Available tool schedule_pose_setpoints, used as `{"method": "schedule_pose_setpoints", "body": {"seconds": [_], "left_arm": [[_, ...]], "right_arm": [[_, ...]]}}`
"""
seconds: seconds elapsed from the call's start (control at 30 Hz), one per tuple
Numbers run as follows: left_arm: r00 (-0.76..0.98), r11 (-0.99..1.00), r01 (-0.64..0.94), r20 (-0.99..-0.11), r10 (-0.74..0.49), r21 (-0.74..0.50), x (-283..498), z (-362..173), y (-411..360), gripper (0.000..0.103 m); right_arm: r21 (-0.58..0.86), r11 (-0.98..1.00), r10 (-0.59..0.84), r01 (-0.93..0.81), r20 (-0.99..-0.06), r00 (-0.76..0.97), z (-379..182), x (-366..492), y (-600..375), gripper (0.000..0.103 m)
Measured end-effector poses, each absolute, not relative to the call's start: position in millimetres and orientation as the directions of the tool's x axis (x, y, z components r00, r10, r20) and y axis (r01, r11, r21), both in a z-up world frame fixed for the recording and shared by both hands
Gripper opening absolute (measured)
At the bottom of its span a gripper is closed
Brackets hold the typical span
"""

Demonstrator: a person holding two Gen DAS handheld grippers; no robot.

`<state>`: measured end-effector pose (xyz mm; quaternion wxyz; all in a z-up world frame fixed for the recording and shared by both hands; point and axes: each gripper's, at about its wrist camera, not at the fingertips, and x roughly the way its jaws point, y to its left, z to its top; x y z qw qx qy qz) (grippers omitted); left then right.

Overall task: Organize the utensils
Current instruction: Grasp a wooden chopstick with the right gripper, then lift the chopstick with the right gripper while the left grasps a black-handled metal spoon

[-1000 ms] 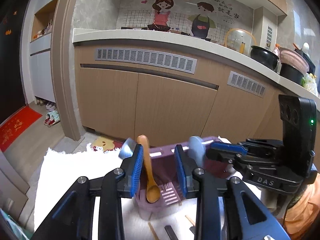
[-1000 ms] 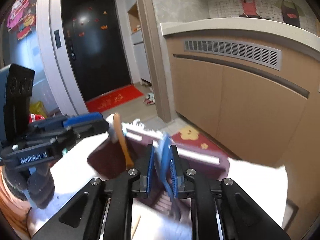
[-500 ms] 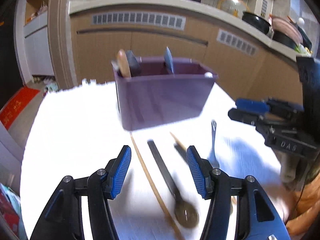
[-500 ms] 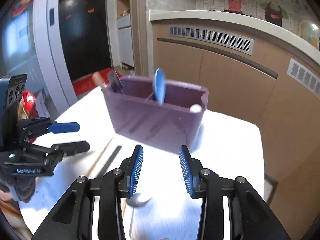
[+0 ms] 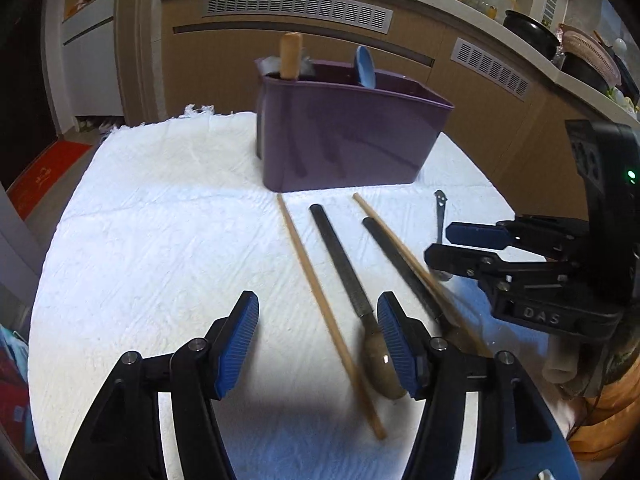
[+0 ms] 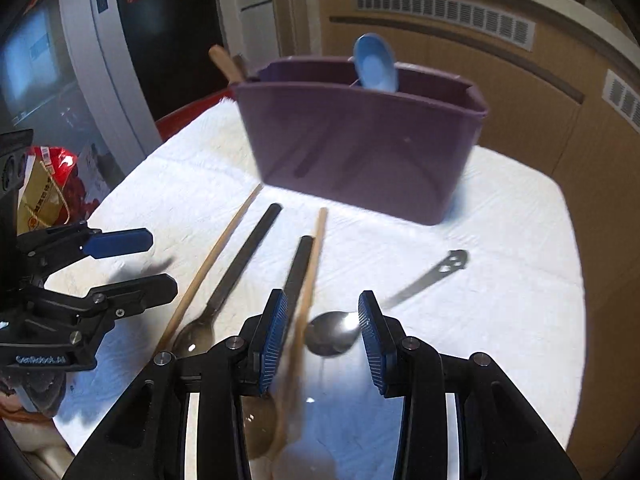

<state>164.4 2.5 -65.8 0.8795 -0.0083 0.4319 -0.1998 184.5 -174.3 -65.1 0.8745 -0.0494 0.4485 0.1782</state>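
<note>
the white-clothed table carries a purple caddy near its far edge, already taking a blue spoon. chopsticks and spoons lie before it, awaiting sorting. left gripper has just spread, empty; right gripper gapes over a steel spoon, unclamped.

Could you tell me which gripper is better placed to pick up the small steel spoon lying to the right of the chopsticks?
Right. The right gripper is open with the small steel spoon's bowl already showing between its fingers. The left gripper frames a chopstick and a dark-handled spoon instead.
</note>
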Motion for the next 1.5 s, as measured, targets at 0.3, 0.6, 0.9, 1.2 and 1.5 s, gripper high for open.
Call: {"method": "schedule_pose_setpoints", "body": {"seconds": [0.3, 0.6, 0.9, 1.2, 1.5], "left_arm": [[0.555, 0.928, 0.299, -0.751, -0.357, -0.221, 163.3, -67.7, 29.6, 0.062], [0.539, 0.92, 0.316, -0.753, -0.377, -0.233, 162.0, -69.9, 26.0, 0.062], [0.458, 0.874, 0.385, -0.761, -0.46, -0.296, 170.3, -65.3, 0.0, 0.061], [0.459, 0.896, 0.405, -0.808, -0.37, -0.18, 209.5, -57.4, -54.2, 0.045], [0.363, 0.938, 0.327, -0.902, -0.233, -0.11, 264.1, -86.4, -67.0, 0.026]], "right_arm": [[0.077, 0.958, 0.212, -0.277, -0.841, 0.499, -85.2, 235.5, -151.5, 0.021], [0.076, 0.941, 0.231, -0.33, -0.857, 0.461, -84.2, 227.0, -139.4, 0.006], [0.096, 0.972, 0.201, -0.213, -0.809, 0.552, -69.3, 183.4, -195.7, 0.006], [0.151, 0.98, 0.198, -0.129, -0.774, 0.601, -75.2, 174.9, -238.0, 0.006], [0.183, 0.971, 0.238, -0.152, -0.749, 0.618, -79.6, 170.8, -237.3, 0.006]]}}
